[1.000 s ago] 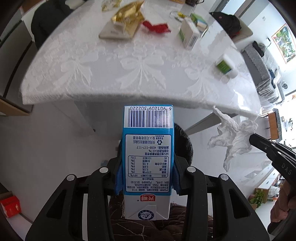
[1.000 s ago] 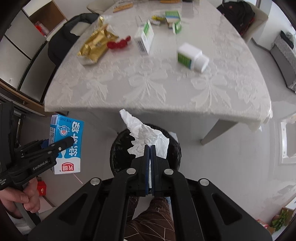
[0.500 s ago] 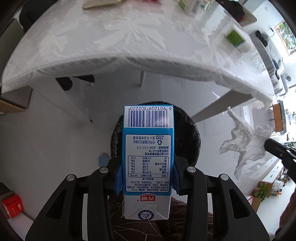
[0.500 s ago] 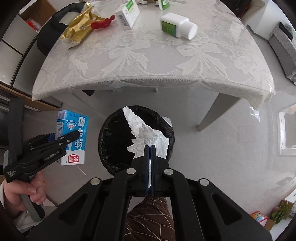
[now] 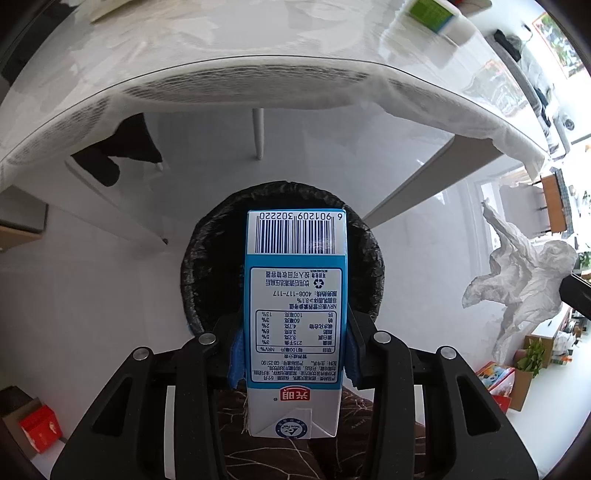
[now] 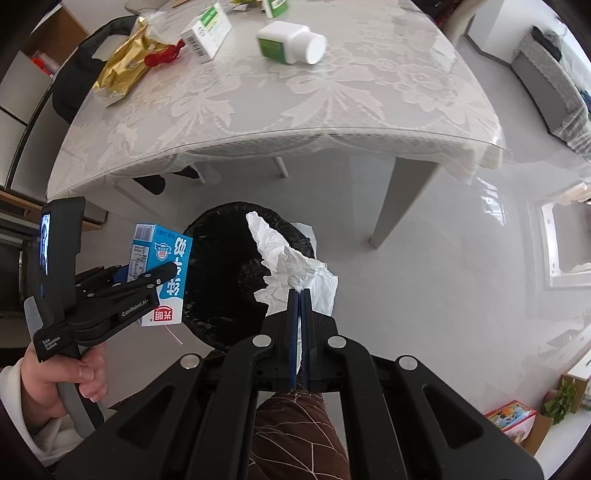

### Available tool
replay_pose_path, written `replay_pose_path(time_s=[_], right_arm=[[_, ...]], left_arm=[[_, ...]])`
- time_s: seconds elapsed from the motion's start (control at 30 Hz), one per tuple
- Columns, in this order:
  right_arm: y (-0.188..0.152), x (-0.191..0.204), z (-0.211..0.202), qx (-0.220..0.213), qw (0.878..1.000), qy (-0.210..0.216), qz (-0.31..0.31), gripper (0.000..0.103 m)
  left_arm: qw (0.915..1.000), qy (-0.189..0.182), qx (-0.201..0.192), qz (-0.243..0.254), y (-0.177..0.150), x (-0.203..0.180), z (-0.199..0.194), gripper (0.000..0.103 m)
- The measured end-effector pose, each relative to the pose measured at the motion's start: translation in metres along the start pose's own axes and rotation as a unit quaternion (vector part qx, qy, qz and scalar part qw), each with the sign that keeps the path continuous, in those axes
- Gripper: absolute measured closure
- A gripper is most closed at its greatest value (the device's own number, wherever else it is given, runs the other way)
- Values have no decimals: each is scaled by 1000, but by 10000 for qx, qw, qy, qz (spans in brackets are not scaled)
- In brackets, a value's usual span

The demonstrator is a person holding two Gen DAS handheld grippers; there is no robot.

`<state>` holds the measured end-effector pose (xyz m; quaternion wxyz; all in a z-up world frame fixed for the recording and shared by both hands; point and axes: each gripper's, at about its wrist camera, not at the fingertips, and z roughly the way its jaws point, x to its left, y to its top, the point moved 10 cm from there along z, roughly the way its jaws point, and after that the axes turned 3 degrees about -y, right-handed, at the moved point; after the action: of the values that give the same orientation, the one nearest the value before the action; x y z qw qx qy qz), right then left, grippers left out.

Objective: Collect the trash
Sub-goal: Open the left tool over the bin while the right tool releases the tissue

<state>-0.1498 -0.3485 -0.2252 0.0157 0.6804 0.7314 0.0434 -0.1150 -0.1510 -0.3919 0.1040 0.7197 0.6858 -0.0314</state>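
Your left gripper (image 5: pixel 295 354) pinches the blue milk carton (image 5: pixel 294 317) by its two sides, barcode end pointing away from you. The black-lined trash bin (image 5: pixel 192 266) sits directly behind the carton on the floor, its rim showing around the carton from 9 through 12 to 3 o'clock.

Your right gripper (image 6: pixel 300 295) has its fingers pressed together on a crumpled white tissue (image 6: pixel 291 266), which hangs over the bin's right part; in the left wrist view that tissue shows at 3 o'clock.

At 12 o'clock in the right wrist view, the table (image 6: pixel 332 107) carries a white bottle (image 6: pixel 291 42), a gold wrapper (image 6: pixel 125 70) and a small box (image 6: pixel 208 33).
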Motion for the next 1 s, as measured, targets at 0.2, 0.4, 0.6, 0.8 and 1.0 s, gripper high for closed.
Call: replay_pose_path(time_s=[0.2,0.4,0.6,0.8,1.0], right_arm=[[3,-4,1,0,9999,31,101,102],[8,12,18,111,9999,118,54,102],[6,31,45,322,9993,174,9,102],[4,54,72,529,9984,172,-108,102],[4,82,92,680,9972,232,-187,102]], left_arm=[[9997,103,-164,143,4,-10,-8,45],[9988,145,-446,142,8,-6,-26,22],[9984,129,-542,-92,4,18,-45,12],[9972,239,-640,-314,-2,51,-60,6],[9961,289,-620,-559,-12,84,-70,6]])
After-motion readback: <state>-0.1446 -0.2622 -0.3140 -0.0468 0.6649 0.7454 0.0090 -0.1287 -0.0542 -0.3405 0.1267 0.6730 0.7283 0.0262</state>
